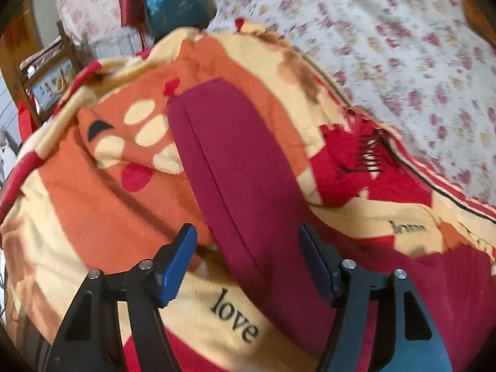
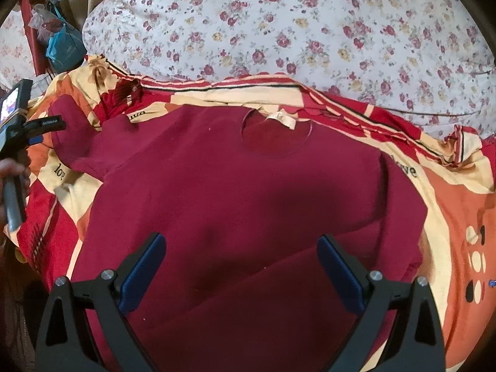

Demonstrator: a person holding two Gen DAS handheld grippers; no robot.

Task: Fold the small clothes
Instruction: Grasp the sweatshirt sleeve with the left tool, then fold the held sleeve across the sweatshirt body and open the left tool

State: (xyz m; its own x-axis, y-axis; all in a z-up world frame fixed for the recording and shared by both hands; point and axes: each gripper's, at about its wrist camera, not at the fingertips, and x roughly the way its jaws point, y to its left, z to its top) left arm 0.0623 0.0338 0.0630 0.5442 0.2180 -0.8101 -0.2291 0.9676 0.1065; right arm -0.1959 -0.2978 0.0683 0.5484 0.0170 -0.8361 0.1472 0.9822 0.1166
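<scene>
Fleece in orange, cream and red, the blanket [image 2: 449,204] printed with "love" covers the near part of the bed and carries a maroon long-sleeved top [image 2: 235,192], which lies face-up across its middle with the neckline and cream label [image 2: 283,119] toward the blanket's far edge, where the floral sheet [image 2: 279,31] begins. One sleeve [image 1: 223,161] stretches out toward the blanket's left side; the other already looks folded across the lower body. The left gripper [image 1: 248,245] hovers over that outstretched sleeve with its blue pads [image 1: 178,263] moderately apart, straddling the cloth without pinching it. The right gripper [image 2: 241,266] waits wide open above the body near the hem, empty. The likely trouble is the soft, rumpled fleece beneath: jaws closing low could catch blanket pile with the sleeve and drag both. A grip taken mid-sleeve rather than at the cuff might leave the end trailing and the fold crooked.
</scene>
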